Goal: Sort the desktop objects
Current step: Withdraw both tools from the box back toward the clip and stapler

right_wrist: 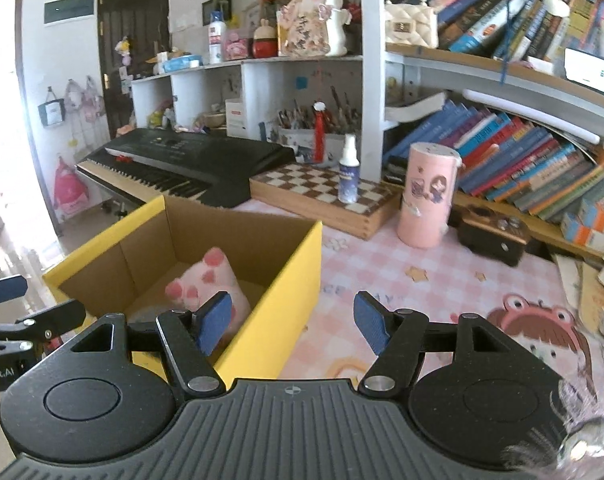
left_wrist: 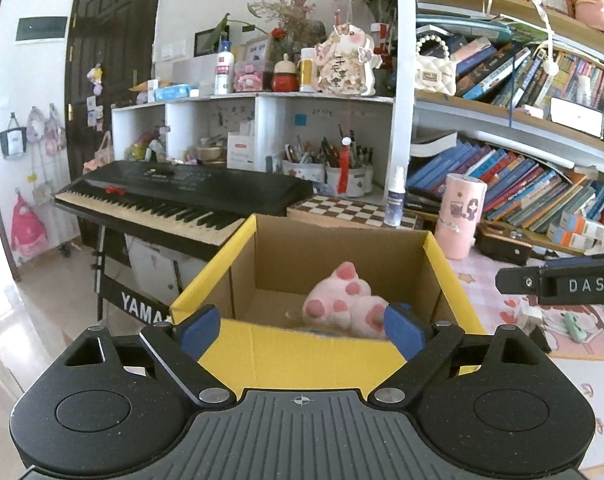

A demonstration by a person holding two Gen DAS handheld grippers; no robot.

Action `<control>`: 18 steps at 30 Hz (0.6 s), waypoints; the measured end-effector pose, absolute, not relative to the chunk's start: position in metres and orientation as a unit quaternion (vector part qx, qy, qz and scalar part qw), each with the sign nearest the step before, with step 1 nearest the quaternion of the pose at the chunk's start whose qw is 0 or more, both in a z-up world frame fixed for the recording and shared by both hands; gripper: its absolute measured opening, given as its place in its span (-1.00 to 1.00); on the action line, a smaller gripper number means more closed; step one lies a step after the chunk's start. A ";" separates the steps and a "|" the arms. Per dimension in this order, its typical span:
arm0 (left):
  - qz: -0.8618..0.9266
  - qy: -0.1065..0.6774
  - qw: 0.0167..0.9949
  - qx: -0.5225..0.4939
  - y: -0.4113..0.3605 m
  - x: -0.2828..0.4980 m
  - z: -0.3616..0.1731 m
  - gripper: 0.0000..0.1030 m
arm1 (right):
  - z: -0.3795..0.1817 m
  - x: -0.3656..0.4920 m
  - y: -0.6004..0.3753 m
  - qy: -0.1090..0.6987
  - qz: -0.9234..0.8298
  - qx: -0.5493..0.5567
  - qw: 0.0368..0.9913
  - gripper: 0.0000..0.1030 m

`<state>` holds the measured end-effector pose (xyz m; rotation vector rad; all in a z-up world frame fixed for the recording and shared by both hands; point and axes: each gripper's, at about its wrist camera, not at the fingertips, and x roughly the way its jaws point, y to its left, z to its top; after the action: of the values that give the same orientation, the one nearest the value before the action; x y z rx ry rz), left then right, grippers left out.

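Observation:
An open cardboard box (left_wrist: 302,354) with yellow outer walls stands at the desk's left end. A pink plush paw toy (left_wrist: 342,300) lies inside it, toward the right. My left gripper (left_wrist: 302,330) hovers over the box's near wall, its blue pads spread wide and gripping nothing; the plush shows just behind the right pad. In the right wrist view the box (right_wrist: 289,280) and plush (right_wrist: 209,276) lie left of centre. My right gripper (right_wrist: 293,324) is open above the box's right wall, with nothing between its fingers. Each gripper shows at the edge of the other's view.
A pink cylinder (right_wrist: 428,196), a spray bottle (right_wrist: 348,172) on a chessboard (right_wrist: 326,200) and a dark wooden box (right_wrist: 492,236) stand at the back of the pink checked desk mat (right_wrist: 422,280). A keyboard (right_wrist: 181,164) lies behind the box. Bookshelves fill the right.

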<state>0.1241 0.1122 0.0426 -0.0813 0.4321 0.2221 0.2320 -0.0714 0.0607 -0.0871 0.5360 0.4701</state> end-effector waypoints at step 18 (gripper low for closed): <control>0.135 0.227 0.963 -0.045 0.114 0.046 0.033 0.85 | 0.034 0.116 -0.083 0.279 0.181 -0.037 0.942 0.27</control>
<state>0.0456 0.1142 0.0332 -0.0918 0.4593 0.2735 0.1157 -0.0830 0.0339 -0.0760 0.5682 0.3699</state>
